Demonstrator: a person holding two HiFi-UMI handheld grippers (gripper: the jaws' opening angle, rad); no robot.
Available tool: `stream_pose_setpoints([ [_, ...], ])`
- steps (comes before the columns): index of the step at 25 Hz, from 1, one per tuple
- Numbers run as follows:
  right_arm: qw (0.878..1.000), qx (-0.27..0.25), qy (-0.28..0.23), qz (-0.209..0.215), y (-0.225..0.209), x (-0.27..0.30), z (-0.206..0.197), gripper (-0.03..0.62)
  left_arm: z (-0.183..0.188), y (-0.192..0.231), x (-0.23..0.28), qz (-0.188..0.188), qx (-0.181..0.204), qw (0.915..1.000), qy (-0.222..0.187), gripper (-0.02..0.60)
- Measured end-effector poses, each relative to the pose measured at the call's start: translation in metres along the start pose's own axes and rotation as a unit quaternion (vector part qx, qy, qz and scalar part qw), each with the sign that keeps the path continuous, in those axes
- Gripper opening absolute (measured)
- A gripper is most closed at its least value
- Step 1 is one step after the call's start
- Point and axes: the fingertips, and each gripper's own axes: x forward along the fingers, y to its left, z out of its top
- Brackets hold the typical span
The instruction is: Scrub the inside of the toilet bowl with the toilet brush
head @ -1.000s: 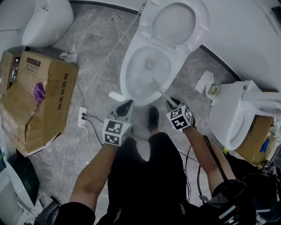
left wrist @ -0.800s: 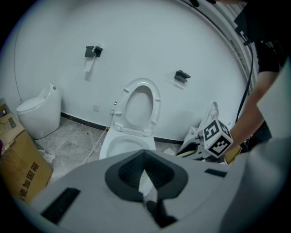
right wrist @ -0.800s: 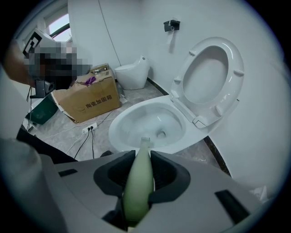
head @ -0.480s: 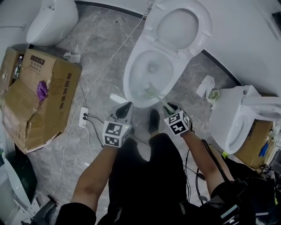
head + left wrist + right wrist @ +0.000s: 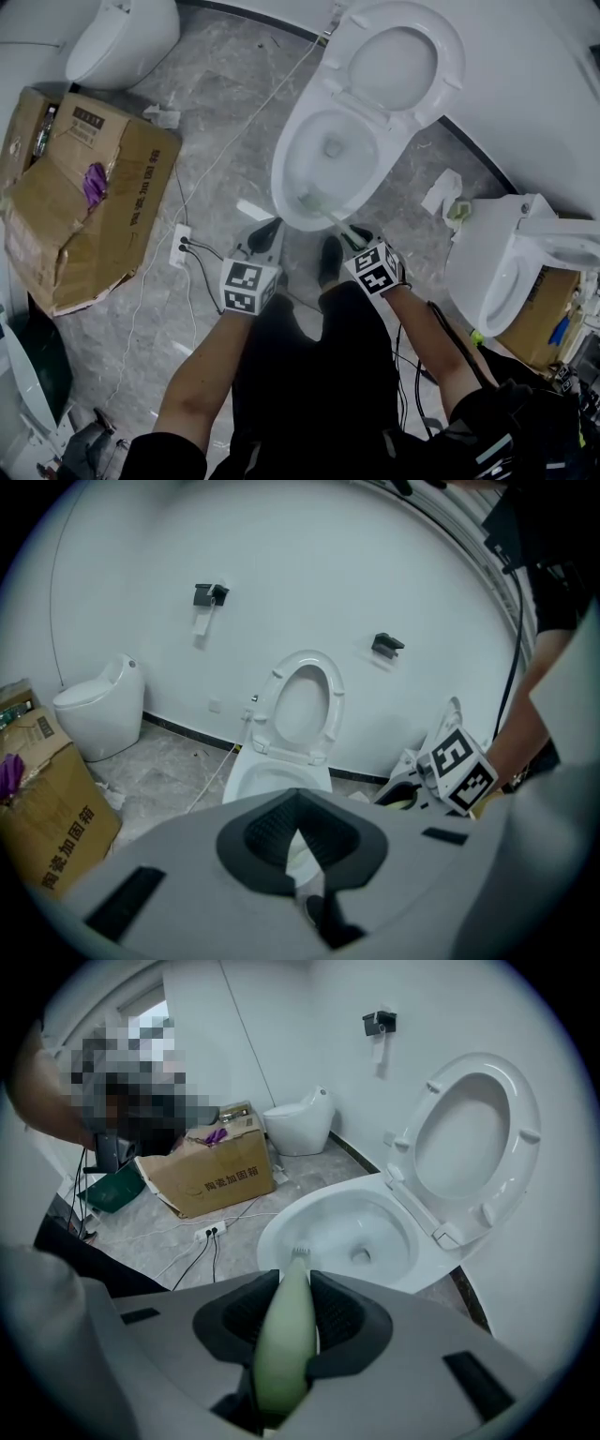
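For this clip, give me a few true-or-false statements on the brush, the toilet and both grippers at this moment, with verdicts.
1. The right gripper is shut on the toilet brush handle. True.
2. The brush head is inside the toilet bowl. True.
3. The toilet seat is down. False: it stands raised.
4. The left gripper holds a cloth. False: it holds nothing.
5. The cardboard box lies on the person's right. False: it is on the left.
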Motion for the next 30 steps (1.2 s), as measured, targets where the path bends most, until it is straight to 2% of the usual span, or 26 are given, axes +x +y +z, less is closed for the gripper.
stream_pose_setpoints([
  [10, 1.0, -0.012, -0.007, 0.023, 0.015, 0.011, 0.023, 0.109, 0.005, 0.012, -0.011, 0.023, -0.015, 0.9996, -0.011, 0.009],
  [15, 1.0, -0.012, -0.009, 0.016, 0.003, 0.022, 0.037, 0.11, 0.003, 0.017, -0.011, 0.029, -0.016, 0.9994, -0.012, 0.009],
  [18, 1.0, -0.012, -0.013, 0.01, -0.006, 0.027, 0.048, 0.11, 0.004, 0.016, -0.009, 0.019, 0.0, 0.9998, -0.005, 0.009],
  [30, 0.999, 0.005, -0.028, -0.015, -0.056, 0.047, 0.082, 0.109, 0.026, 0.02, 0.017, 0.015, 0.009, 0.9998, -0.011, 0.009],
])
